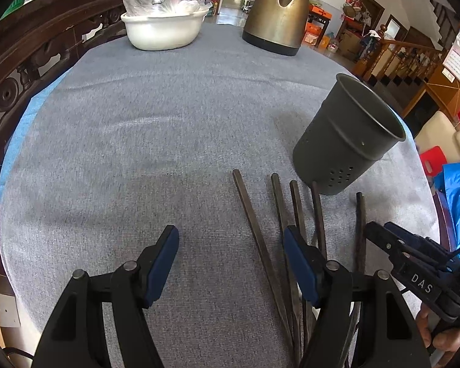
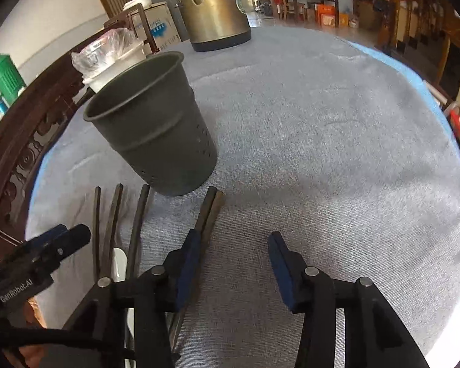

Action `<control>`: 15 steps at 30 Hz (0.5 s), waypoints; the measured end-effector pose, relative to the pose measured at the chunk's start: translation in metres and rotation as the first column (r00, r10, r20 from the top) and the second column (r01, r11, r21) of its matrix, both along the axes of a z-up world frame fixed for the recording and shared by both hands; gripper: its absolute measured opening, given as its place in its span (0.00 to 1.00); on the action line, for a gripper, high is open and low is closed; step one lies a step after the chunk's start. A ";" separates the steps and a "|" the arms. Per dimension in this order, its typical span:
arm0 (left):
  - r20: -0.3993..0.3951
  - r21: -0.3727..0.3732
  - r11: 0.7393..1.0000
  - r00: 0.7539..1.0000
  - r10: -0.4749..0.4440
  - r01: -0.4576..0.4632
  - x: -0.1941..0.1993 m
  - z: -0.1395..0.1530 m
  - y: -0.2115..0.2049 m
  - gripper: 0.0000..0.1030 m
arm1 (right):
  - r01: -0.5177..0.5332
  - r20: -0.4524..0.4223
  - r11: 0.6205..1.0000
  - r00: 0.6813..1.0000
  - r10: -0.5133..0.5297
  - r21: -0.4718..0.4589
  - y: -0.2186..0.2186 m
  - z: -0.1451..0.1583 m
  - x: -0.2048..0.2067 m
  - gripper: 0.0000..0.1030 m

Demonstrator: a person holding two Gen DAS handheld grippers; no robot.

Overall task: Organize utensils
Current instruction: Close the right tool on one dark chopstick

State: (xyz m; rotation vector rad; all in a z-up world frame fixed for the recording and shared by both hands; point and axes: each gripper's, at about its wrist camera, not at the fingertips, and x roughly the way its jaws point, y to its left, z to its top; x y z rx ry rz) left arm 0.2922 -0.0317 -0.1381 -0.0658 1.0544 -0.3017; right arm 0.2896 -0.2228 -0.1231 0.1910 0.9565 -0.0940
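Several dark chopsticks [image 1: 260,233] lie fanned out on the grey tablecloth, ends pointing at a dark grey perforated utensil holder [image 1: 346,141] that stands upright just behind them. My left gripper [image 1: 231,239] is open and empty, its right finger over the chopsticks. In the right wrist view the holder [image 2: 156,122] stands left of centre with the chopsticks [image 2: 138,224] in front of it. My right gripper [image 2: 233,248] is open and empty, its left finger above a pair of chopsticks [image 2: 210,211]. Each gripper shows at the other view's edge.
A brass-coloured kettle [image 1: 276,12] and a white bowl [image 1: 162,30] covered with plastic wrap stand at the table's far end. A carved wooden bench back [image 1: 24,67] runs along the left. A white object [image 2: 119,263] lies among the chopsticks.
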 end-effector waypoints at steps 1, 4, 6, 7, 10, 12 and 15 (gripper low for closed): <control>0.001 -0.001 1.000 1.000 0.000 0.000 -0.001 0.000 0.001 0.69 | -0.003 -0.005 1.000 1.000 0.003 -0.016 0.001 0.001 -0.001 0.48; 0.001 0.002 1.000 1.000 -0.004 0.004 -0.006 0.002 -0.002 0.69 | -0.007 -0.043 1.000 0.999 0.008 0.010 -0.002 0.002 -0.002 0.48; -0.001 -0.001 1.000 1.000 -0.002 0.002 -0.006 0.002 -0.004 0.69 | -0.035 -0.068 0.999 0.997 0.036 0.018 0.004 0.001 -0.002 0.48; -0.004 -0.002 1.000 1.000 -0.001 0.001 -0.005 0.002 -0.005 0.69 | -0.059 -0.094 0.998 0.994 0.058 -0.006 0.011 -0.002 0.001 0.46; -0.005 -0.008 1.000 1.000 0.003 -0.003 -0.008 0.005 -0.002 0.69 | -0.071 -0.084 0.993 0.994 0.063 -0.097 0.021 -0.005 0.003 0.37; -0.004 -0.002 1.000 1.000 0.011 -0.011 -0.008 0.006 0.004 0.69 | -0.065 -0.076 0.994 0.995 0.059 -0.087 0.017 -0.005 0.002 0.31; -0.014 -0.005 1.000 1.000 0.023 -0.024 -0.007 0.006 0.013 0.69 | -0.056 -0.079 0.996 0.996 0.050 -0.071 0.005 -0.005 -0.002 0.20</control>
